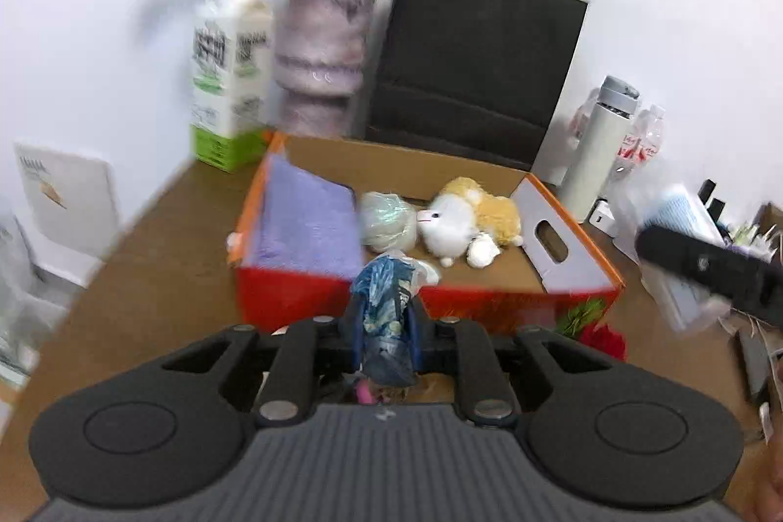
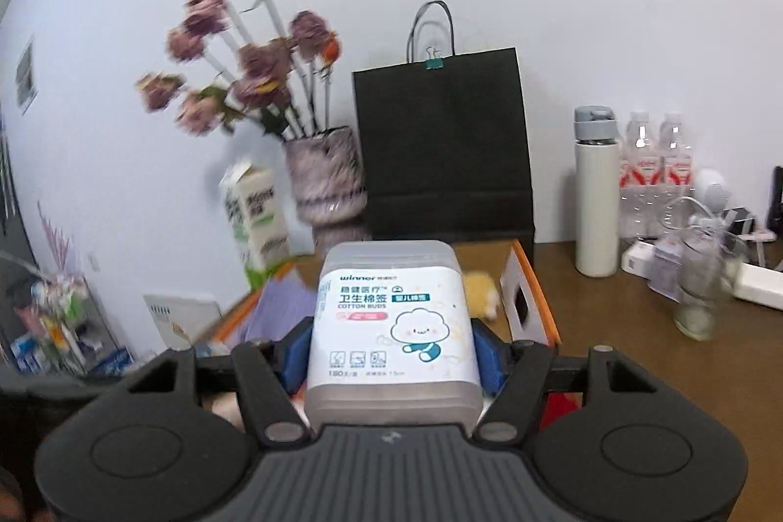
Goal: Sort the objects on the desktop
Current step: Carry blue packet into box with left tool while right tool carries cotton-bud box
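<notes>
My left gripper (image 1: 385,316) is shut on a crumpled blue-and-white plastic packet (image 1: 386,306), held just in front of the near wall of an open orange cardboard box (image 1: 293,292). Inside the box lie a folded purple towel (image 1: 308,223), a pale green bundle (image 1: 389,218) and a white-and-yellow plush toy (image 1: 465,223). My right gripper (image 2: 391,351) is shut on a clear box of cotton buds (image 2: 391,321), held above the same orange box (image 2: 533,302). The right gripper also shows at the right edge of the left wrist view (image 1: 709,267).
Behind the box stand a milk carton (image 1: 230,81), a vase of purple flowers (image 1: 318,62) and a black paper bag (image 1: 474,67). To the right are a white thermos (image 2: 594,194), water bottles (image 2: 656,165), a glass (image 2: 700,287) and a power strip (image 2: 753,282).
</notes>
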The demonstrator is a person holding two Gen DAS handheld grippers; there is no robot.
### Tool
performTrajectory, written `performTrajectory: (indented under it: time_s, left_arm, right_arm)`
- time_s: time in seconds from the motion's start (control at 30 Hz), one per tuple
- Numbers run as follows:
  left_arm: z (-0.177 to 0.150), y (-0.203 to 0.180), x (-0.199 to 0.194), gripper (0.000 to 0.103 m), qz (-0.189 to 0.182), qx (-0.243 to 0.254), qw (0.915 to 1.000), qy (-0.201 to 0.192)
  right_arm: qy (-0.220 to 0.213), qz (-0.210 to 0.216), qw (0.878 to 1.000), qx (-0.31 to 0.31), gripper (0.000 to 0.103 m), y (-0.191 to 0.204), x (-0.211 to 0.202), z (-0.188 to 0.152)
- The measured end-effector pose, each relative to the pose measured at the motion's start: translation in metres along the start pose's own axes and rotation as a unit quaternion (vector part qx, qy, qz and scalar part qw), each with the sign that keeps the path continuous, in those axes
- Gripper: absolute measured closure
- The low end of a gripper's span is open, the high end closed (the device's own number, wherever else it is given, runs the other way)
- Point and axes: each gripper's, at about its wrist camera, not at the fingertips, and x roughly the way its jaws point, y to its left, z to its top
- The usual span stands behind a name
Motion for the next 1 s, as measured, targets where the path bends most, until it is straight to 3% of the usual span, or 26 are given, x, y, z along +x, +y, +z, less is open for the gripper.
performTrajectory:
  time_s: [0.1,0.2,0.3,0.43,0.57,0.63,0.77,0.8,0.87,0.93,0.97,1.0]
  left_arm:
    - [0.026,-0.003,0.037,0.085,0.012,0.006,0.9998,0.018]
    - [0.042,-0.003,0.073,0.085,0.021,0.01,0.9988,0.042]
    - [0.043,0.0,0.106,0.085,0.047,0.021,0.9964,0.068]
    - [0.035,0.005,0.132,0.084,0.043,0.019,0.9953,0.085]
    - [0.025,-0.008,0.144,0.076,0.06,0.066,0.9941,0.062]
    - [0.023,-0.008,0.144,0.076,0.058,0.066,0.9947,0.054]
    - [0.027,0.01,0.141,0.059,0.012,0.031,0.9979,0.055]
    - [0.029,0.014,0.14,0.055,0.009,0.02,0.9981,0.057]
    - [0.035,0.018,0.135,0.038,0.011,0.008,0.9986,0.051]
    - [0.038,0.018,0.125,0.032,0.006,0.016,0.9988,0.045]
    - [0.039,0.017,0.121,0.017,0.007,0.021,0.9988,0.043]
    - [0.039,0.014,0.119,0.01,0.009,0.027,0.9988,0.039]
  right_arm:
    - [0.031,0.006,0.999,0.034,0.04,-0.014,0.048,0.033]
    - [0.082,-0.01,0.995,0.05,0.04,-0.023,0.099,0.045]
    - [0.129,-0.025,0.99,0.052,0.04,-0.031,0.139,0.041]
    - [0.19,-0.044,0.98,0.035,0.04,-0.035,0.179,0.021]
    - [0.234,-0.052,0.97,0.034,0.039,-0.034,0.211,0.002]
    - [0.239,-0.047,0.969,0.039,0.039,-0.029,0.221,-0.008]
    - [0.216,-0.07,0.973,0.041,0.038,-0.025,0.226,-0.02]
    - [0.21,-0.071,0.974,0.043,0.038,-0.025,0.225,-0.021]
    - [0.208,-0.059,0.975,0.056,0.037,-0.026,0.221,-0.019]
    - [0.201,-0.045,0.976,0.067,0.034,-0.028,0.214,-0.015]
    - [0.198,-0.044,0.977,0.07,0.033,-0.029,0.21,-0.013]
    - [0.194,-0.046,0.978,0.069,0.032,-0.03,0.207,-0.01]
